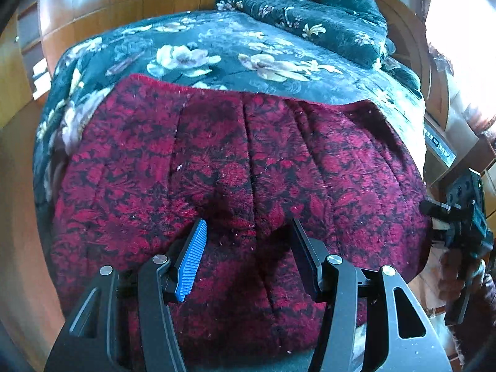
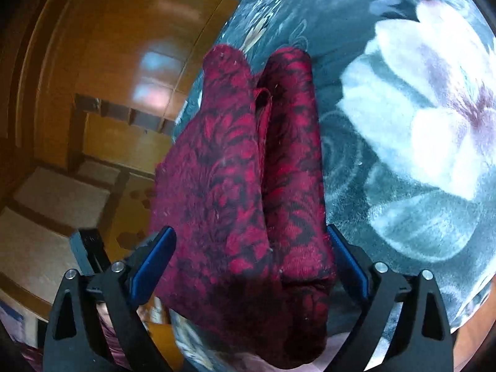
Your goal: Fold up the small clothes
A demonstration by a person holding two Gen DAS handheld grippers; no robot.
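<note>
two views, left wrist first. the left gripper (image 1: 248, 254) hangs over the red cloth (image 1: 235, 167), its jaws apart with nothing clamped; the blue pad (image 1: 192, 260) and the dark pad (image 1: 305, 257) stand either side of a fold ridge, and whether their tips touch the fabric i cannot tell. the cloth fills the middle of the view, lying on the floral blanket (image 1: 217, 55). its far edge runs from ten o'clock to two o'clock, with a turned-up corner at two o'clock; bare blanket lies beyond that edge towards twelve. the cloth's right edge drops off near four o'clock. a bunched dark quilt (image 1: 325, 18) sits at one o'clock on the blanket, well apart from the cloth. wooden panels (image 1: 93, 6) fill the ten to eleven o'clock side. at three to four o'clock the right gripper (image 1: 458, 223) shows at the cloth's right edge, a hand (image 1: 452, 276) under it.

right wrist view: the right gripper (image 2: 251, 266) has its jaws spread wide around the folded cloth (image 2: 248, 186), which runs from six o'clock up to twelve between them. the left pad (image 2: 152, 266) stands clear of the fabric; the right pad (image 2: 347, 260) is just beside it, so the cloth is not pinched. the blanket (image 2: 403, 124) fills the right half from one to five o'clock. a wooden wall (image 2: 108, 46) and shelf (image 2: 117, 114) fill nine to eleven o'clock, floor below at eight.
</note>
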